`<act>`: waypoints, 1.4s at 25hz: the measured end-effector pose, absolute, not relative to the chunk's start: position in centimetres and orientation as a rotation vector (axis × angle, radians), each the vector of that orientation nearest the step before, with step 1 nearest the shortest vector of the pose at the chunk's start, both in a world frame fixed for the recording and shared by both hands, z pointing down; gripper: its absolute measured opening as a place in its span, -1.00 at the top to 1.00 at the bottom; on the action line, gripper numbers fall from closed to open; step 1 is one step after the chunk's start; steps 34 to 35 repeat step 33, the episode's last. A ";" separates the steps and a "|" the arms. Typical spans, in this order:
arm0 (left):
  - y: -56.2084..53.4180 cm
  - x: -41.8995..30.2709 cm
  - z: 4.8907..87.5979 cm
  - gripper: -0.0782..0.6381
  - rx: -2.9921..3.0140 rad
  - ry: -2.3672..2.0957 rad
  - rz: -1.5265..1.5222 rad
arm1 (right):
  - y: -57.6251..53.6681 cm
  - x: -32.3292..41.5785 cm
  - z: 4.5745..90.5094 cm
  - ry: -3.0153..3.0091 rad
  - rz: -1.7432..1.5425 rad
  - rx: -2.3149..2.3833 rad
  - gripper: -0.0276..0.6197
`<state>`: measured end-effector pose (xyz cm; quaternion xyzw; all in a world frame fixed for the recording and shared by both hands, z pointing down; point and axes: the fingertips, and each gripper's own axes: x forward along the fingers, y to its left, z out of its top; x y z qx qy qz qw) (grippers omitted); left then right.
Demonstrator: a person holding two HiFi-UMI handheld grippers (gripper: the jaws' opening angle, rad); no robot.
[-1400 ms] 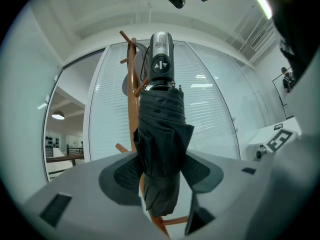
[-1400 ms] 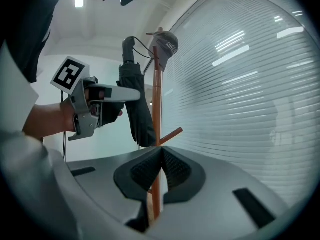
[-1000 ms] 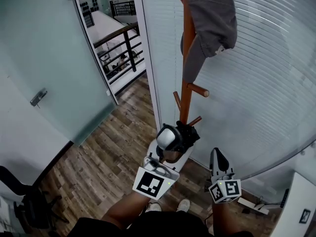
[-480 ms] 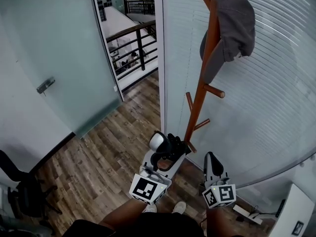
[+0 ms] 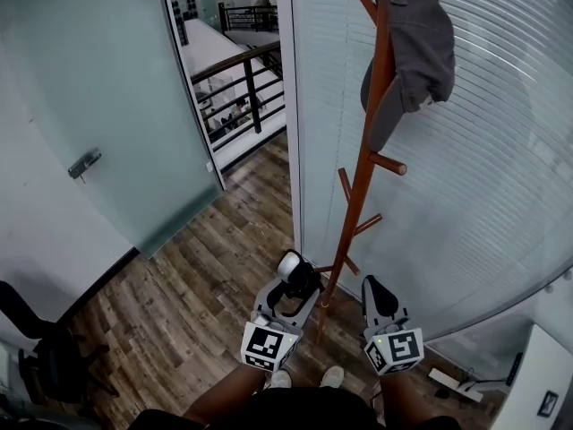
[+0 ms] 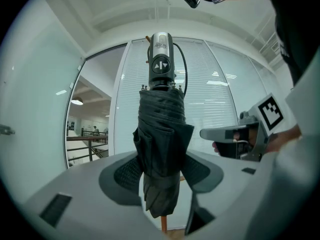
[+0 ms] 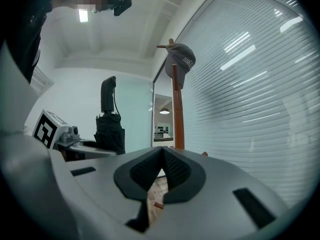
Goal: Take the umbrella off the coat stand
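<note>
A folded black umbrella (image 6: 161, 134) stands upright between the pads of my left gripper (image 6: 161, 171), its grey button handle on top and a wrist loop hanging beside it. In the head view the umbrella (image 5: 292, 276) is low, just left of the foot of the wooden coat stand (image 5: 367, 164) and clear of its pegs. A grey cap (image 5: 416, 47) hangs on the stand's top. My right gripper (image 7: 162, 171) is shut with nothing in it, and sits to the right of the stand's pole (image 7: 176, 109). From there the umbrella (image 7: 110, 126) shows at the left.
A glass wall with blinds (image 5: 501, 150) runs close behind the stand. At the left is a frosted glass door (image 5: 85, 164), with an open gap and a black railing (image 5: 242, 88) beyond. An office chair (image 5: 45, 356) stands at the lower left on the wooden floor.
My left gripper has sunk with the umbrella, away from the stand's lower pegs and toward the floor. The right gripper has drifted slightly left. The cap still hangs on the stand.
</note>
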<state>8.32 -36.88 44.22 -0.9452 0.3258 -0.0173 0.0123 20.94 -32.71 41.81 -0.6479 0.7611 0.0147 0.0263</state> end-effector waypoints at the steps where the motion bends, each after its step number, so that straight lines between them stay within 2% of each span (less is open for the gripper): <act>1: -36.9 8.2 44.7 0.10 -2.951 1.017 -0.072 | -32.8 20.8 41.6 2.362 0.062 -2.007 0.90; 14: -36.8 7.7 45.8 0.10 -2.991 1.018 -0.134 | -33.8 18.4 41.2 2.446 0.198 -2.019 0.91; 35: -37.5 10.1 45.5 0.10 -2.998 0.959 -0.140 | -34.7 20.0 41.1 2.423 0.202 -2.033 0.91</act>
